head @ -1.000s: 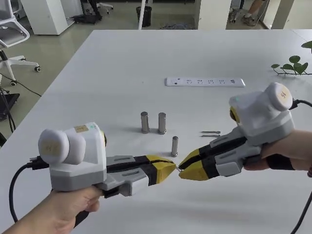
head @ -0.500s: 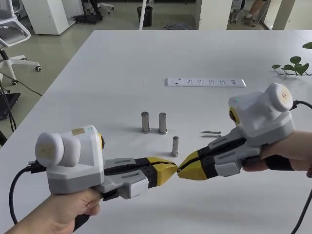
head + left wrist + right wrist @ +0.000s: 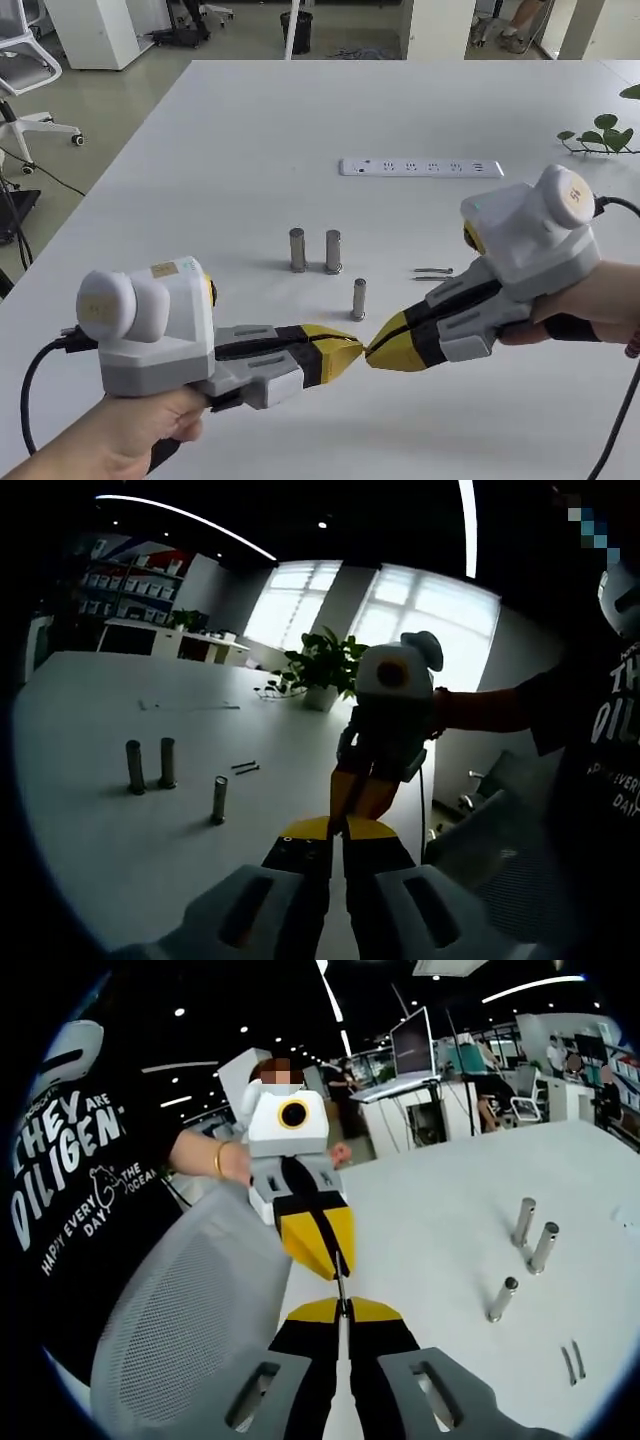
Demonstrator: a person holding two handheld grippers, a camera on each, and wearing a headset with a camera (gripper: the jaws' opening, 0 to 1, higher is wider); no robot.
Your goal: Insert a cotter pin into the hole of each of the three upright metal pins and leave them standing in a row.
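Three upright metal pins stand on the white table (image 3: 250,130): two side by side (image 3: 297,249) (image 3: 333,251) and a third (image 3: 359,299) nearer to me, off the line. Two cotter pins (image 3: 432,272) lie to their right. My left gripper (image 3: 355,345) and right gripper (image 3: 370,352) meet tip to tip just in front of the third pin, above the table. In the right gripper view a thin cotter pin (image 3: 340,1278) bridges the two shut tips. The same pins appear in the left gripper view (image 3: 132,766) (image 3: 167,762) (image 3: 218,799).
A white power strip (image 3: 420,168) lies beyond the pins. A leafy plant sprig (image 3: 598,135) reaches in at the table's right edge. An office chair (image 3: 25,70) stands on the floor to the left, and a mesh chair back (image 3: 180,1330) is close behind the grippers.
The two grippers have stayed tip to tip; the right one has tilted a little left. The upright pins and loose cotter pins have not moved.
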